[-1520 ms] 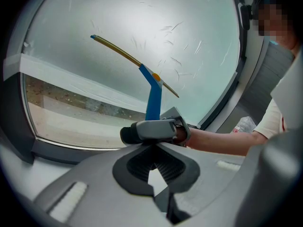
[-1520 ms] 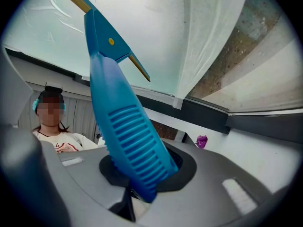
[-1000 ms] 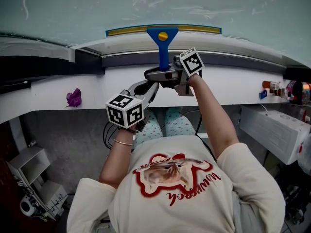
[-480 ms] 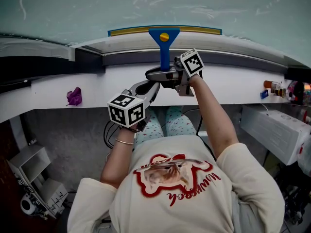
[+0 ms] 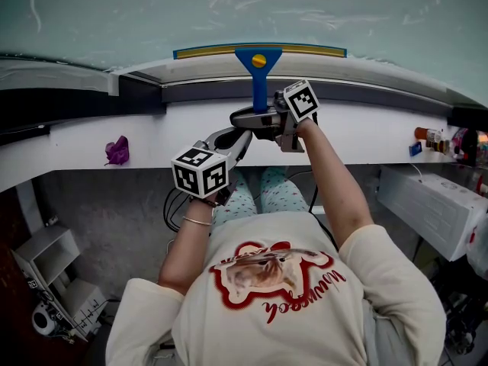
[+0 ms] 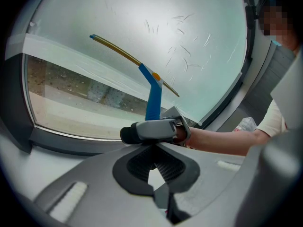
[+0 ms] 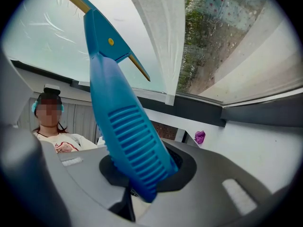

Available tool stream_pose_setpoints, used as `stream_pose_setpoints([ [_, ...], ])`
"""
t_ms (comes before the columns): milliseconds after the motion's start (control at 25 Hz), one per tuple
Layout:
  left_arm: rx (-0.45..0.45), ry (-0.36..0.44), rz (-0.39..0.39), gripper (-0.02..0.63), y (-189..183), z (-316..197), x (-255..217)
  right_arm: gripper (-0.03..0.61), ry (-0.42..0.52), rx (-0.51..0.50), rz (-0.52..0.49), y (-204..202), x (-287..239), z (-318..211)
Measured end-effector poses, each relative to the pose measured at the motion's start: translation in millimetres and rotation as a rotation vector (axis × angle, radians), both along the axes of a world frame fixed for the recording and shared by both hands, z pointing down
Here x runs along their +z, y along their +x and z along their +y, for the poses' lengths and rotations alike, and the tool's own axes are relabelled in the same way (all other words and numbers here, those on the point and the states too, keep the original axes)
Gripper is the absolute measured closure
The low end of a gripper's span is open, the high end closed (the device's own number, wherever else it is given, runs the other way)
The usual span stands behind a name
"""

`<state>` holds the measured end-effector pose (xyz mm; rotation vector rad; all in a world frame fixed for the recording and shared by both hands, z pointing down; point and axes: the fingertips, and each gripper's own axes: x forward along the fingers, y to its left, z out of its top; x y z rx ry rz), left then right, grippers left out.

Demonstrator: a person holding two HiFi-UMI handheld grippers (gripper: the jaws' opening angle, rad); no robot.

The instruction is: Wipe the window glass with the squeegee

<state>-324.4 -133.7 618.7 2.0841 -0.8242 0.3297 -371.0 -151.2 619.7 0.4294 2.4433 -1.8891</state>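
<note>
Nearest in the head view, at lower centre, is the person's cream shirt point(image 5: 267, 296), printed in red with script that lies upside-down in the frame and cannot be read with certainty. Above it, the left gripper point(image 5: 238, 139) hangs just below the right one; its own view shows the left gripper point(image 6: 152, 173) with jaws drawn together and nothing between them. The right gripper point(image 5: 263, 117) sits at mid-frame, and its own view shows the right gripper point(image 7: 142, 176) pinching the ribbed blue handle of the squeegee point(image 7: 124, 122). The squeegee point(image 5: 258, 71) rises from there, with a yellow rivet on its head and its yellow-backed blade laid flat on the window glass point(image 5: 229, 6) just above the dark frame. A purple scrap point(image 5: 116, 152) lies on the white sill point(image 5: 366, 132) at left. Labels on the small items at the sill's far right are too small to read. Only the gripper views show a white strip point(image 6: 71, 56) across the pane and a wall and greenery outside.
</note>
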Motion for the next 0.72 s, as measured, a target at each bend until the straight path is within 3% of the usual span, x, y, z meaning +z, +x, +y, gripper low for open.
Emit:
stream_pose_setpoints([
  [720,0.003,-0.028,-0.006,0.612,1,3,15,0.488,-0.033,-0.004,0.002,1,16,3],
])
